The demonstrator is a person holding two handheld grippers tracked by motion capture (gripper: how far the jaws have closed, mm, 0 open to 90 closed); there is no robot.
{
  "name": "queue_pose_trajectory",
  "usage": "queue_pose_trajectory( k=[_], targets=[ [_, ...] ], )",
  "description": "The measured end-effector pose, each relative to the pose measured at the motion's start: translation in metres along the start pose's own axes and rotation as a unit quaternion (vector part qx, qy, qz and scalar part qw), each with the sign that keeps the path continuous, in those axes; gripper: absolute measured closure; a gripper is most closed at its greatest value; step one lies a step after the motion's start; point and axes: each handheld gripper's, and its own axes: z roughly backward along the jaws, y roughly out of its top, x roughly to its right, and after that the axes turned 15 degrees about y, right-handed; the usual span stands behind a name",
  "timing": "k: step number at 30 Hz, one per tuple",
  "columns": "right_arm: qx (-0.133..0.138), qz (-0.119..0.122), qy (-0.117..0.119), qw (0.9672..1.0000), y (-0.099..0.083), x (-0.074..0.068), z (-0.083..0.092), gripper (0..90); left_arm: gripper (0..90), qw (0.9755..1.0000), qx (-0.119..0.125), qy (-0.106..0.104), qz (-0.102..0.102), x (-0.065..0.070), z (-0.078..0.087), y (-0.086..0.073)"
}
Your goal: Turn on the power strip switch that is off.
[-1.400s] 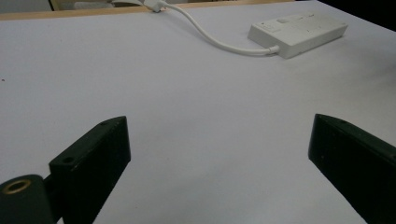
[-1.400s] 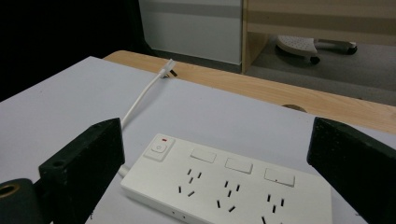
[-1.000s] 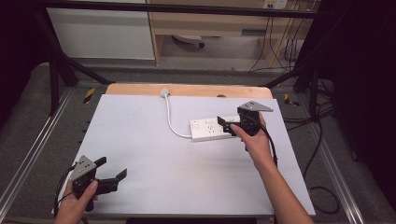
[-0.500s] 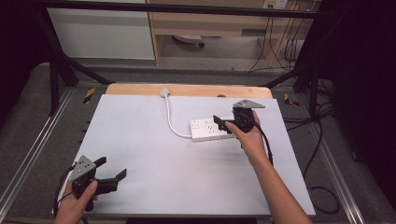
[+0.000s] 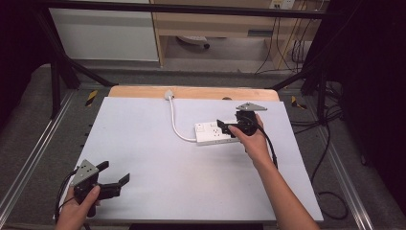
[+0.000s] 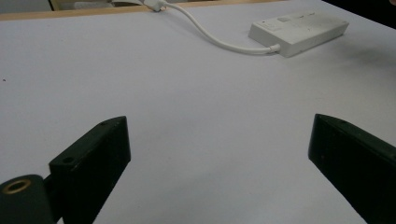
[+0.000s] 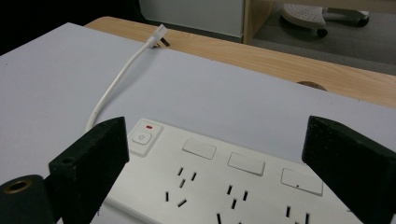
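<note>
A white power strip (image 5: 209, 133) lies flat right of the white table's middle. Its white cable (image 5: 174, 120) curves back to a plug (image 5: 168, 94) at the far edge. My right gripper (image 5: 222, 127) is open and hovers low over the strip's right half, pointing left. In the right gripper view the jaws straddle the power strip (image 7: 210, 184), with its power button (image 7: 142, 137) by the left jaw and the plug (image 7: 159, 32) far off. My left gripper (image 5: 115, 172) rests open and holds nothing at the front left corner. From there the power strip (image 6: 299, 29) lies far ahead.
A wooden table edge (image 5: 191, 92) runs behind the white mat (image 5: 143, 143). Black frame bars (image 5: 62, 72) and metal rails (image 5: 28, 163) flank the table. Loose cables (image 5: 325, 158) hang off the right side. A white cabinet (image 5: 105, 33) stands beyond.
My right gripper has edged a little to the left over the power strip. The left gripper has stayed put.
</note>
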Motion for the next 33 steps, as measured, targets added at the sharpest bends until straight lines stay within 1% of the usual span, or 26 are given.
queue_pose_trajectory(
  k=[1, 2, 3, 11, 14, 15, 16, 17, 18, 20, 23, 25, 31, 33],
  targets=[
    [-0.001, 0.000, 0.000, 1.0000, 0.000, 0.001, -0.001, 8.6, 5.8, 1.0000, 0.000, 0.000, 0.000, 0.000, 0.000, 0.000],
    [-0.003, -0.003, 0.002, 1.0000, -0.001, 0.001, -0.003, 11.6, 5.8, 1.0000, 0.000, 0.000, 0.000, 0.000, 0.000, 0.000],
    [-0.002, -0.002, 0.002, 1.0000, -0.001, 0.002, -0.004, 12.5, 5.9, 1.0000, -0.001, 0.000, -0.001, 0.000, 0.000, 0.000],
    [-0.007, -0.009, 0.003, 0.9999, -0.004, 0.005, -0.010, 15.4, 5.8, 1.0000, -0.001, -0.001, -0.004, 0.000, 0.000, 0.000],
    [-0.011, -0.010, 0.000, 0.9999, -0.005, 0.005, -0.012, 18.6, 5.8, 1.0000, -0.001, -0.001, -0.002, 0.000, 0.000, 0.000],
    [-0.009, -0.007, -0.001, 0.9999, -0.005, 0.005, -0.013, 22.8, 5.9, 1.0000, -0.002, -0.001, -0.003, 0.000, 0.000, 0.000],
    [-0.009, -0.007, -0.001, 0.9999, -0.005, 0.005, -0.013, 22.8, 5.9, 1.0000, -0.002, -0.001, -0.003, 0.000, 0.000, 0.000],
    [-0.007, -0.007, 0.000, 1.0000, -0.005, 0.005, -0.014, 27.2, 5.8, 1.0000, -0.002, 0.000, -0.003, 0.000, 0.000, 0.000],
    [-0.007, -0.007, 0.000, 1.0000, -0.005, 0.005, -0.014, 27.2, 5.8, 1.0000, -0.002, -0.001, -0.003, 0.000, 0.000, 0.000],
    [-0.008, -0.004, -0.002, 1.0000, -0.004, 0.005, -0.015, 32.3, 5.8, 1.0000, -0.002, -0.001, -0.003, 0.000, 0.000, 0.000],
    [-0.010, -0.003, -0.003, 0.9999, -0.003, 0.005, -0.017, 37.5, 5.9, 1.0000, -0.002, 0.000, -0.004, 0.000, 0.000, 0.000],
    [-0.014, 0.001, -0.006, 0.9999, -0.002, 0.006, -0.020, 43.7, 5.8, 1.0000, -0.001, -0.001, -0.003, 0.000, 0.000, 0.000],
    [-0.014, 0.001, -0.009, 0.9999, -0.003, 0.007, -0.025, 48.9, 5.9, 1.0000, -0.001, -0.002, -0.003, 0.000, 0.000, 0.000],
    [-0.015, 0.001, -0.010, 0.9998, -0.003, 0.008, -0.028, 52.1, 5.9, 1.0000, -0.001, -0.001, -0.003, 0.000, 0.000, 0.000]
  ],
)
